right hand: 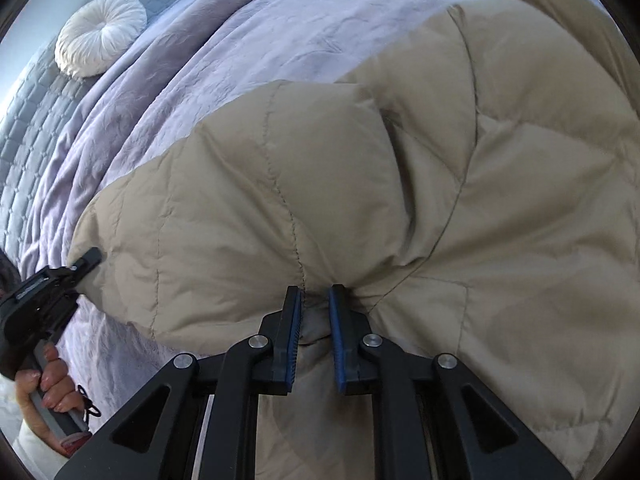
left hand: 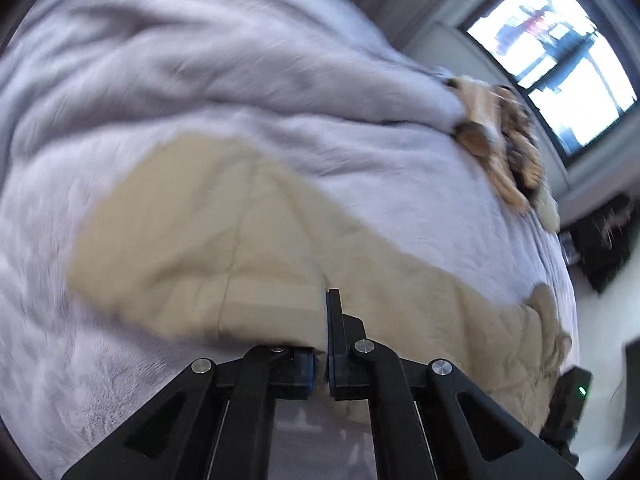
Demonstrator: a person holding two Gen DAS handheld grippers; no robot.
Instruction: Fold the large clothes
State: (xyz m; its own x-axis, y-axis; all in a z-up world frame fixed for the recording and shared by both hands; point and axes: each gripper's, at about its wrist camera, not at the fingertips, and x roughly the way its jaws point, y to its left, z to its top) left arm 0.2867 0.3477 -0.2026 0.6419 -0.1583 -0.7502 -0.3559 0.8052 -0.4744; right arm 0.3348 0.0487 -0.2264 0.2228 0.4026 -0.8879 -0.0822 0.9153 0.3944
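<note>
item: beige quilted puffer coat [right hand: 400,180], large, laid out flat on a bed with a lavender cover [right hand: 168,80]. in the right wrist view it filled the frame from 9 o'clock round to 3 o'clock; in the left wrist view it ran as a band from 9 o'clock towards 4 o'clock.

right gripper [right hand: 315,340]: fingers narrow, a bunch of the coat's fabric pinched between the blue pads at a quilting seam, creases radiating from the pinch.

left gripper [left hand: 325,344]: fingers closed to nothing at the coat's near edge; the view was blurred, so whether any cloth sat between them could not be told. in the right wrist view its tip touched the coat's end at 9 o'clock, the person's hand [right hand: 48,384] on the handle at 8 o'clock.

surroundings: round white cushion [right hand: 100,34] at 10 o'clock in the right wrist view; tan plush toy [left hand: 500,136] at 2 o'clock, window [left hand: 560,52] at 1 o'clock, in the left wrist view.

step, judged: taking hold of one edge at two points, before the first fold.

next move, judged: lift both points together and carry the edge across the coat, keeping it taut and level; the padded fabric looks slippery and may slide out of a thin pinch.
</note>
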